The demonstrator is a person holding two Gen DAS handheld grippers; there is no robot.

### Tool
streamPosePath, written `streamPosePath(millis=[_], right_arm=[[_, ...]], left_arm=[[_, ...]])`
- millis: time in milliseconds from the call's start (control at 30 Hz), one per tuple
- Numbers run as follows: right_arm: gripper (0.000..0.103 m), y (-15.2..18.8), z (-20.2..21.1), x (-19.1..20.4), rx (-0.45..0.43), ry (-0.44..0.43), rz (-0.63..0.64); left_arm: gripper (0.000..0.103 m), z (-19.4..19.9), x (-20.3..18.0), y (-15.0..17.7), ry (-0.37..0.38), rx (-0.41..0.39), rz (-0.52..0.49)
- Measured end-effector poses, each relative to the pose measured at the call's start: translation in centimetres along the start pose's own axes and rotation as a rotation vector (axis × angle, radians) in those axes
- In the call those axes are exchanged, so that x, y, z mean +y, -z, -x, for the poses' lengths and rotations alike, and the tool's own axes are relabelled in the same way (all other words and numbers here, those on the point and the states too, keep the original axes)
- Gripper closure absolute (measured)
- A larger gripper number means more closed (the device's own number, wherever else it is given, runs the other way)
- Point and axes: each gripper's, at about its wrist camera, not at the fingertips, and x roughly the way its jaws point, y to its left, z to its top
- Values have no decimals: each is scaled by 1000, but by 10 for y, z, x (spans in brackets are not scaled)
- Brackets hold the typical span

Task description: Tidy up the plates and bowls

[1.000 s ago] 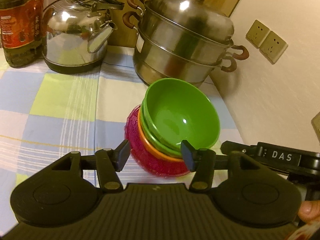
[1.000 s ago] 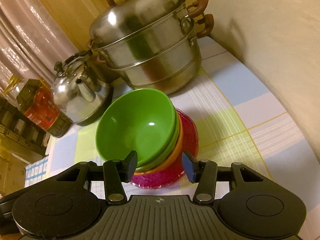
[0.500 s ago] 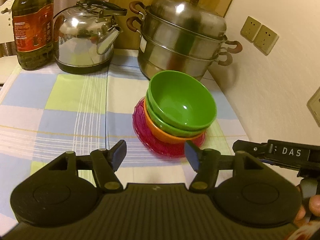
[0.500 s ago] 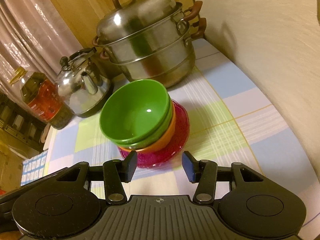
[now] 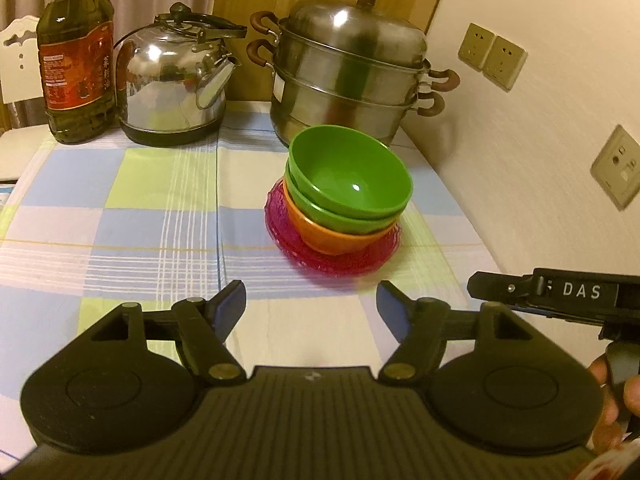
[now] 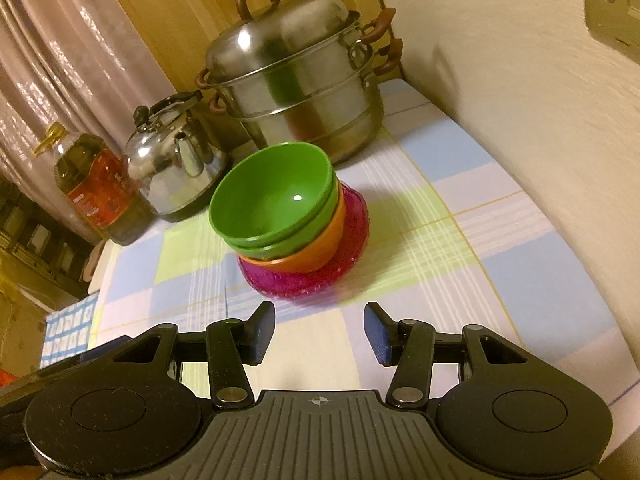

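Note:
Two green bowls are nested in an orange bowl, and the stack stands on a magenta glass plate on the checked tablecloth. The same stack shows in the right wrist view: green bowls, orange bowl, plate. My left gripper is open and empty, a short way in front of the stack. My right gripper is open and empty too, also short of the plate. The right gripper's body shows at the right edge of the left wrist view.
A steel steamer pot stands just behind the stack, against the wall. A steel kettle and an oil bottle stand at the back left. The wall with sockets runs along the right side. The table's right edge is near.
Both grippers have pulled back from the stack, open the whole time. The bowls, which were between the fingers, now stand apart in front of them.

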Motion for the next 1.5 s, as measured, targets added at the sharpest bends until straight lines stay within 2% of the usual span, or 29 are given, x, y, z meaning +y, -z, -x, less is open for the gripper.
streamPosePath(millis=[167, 367, 767, 967, 1233, 1500], right_arm=[[53, 17, 13, 6, -16, 25, 53], [53, 43, 29, 16, -29, 40, 124], [53, 83, 57, 25, -33, 39, 148], [53, 99, 70, 24, -50, 60, 162], [53, 115, 86, 24, -70, 64, 185], [53, 129, 96, 29, -66, 51, 205]], left_arm=[[34, 16, -2, 14, -45, -7, -7], [34, 35, -3, 31, -65, -13, -17], [34, 65, -10, 63, -65, -18, -43], [35, 79, -11, 76, -62, -29, -23], [35, 90, -9, 90, -45, -26, -6], [35, 97, -12, 106, -52, -12, -33]])
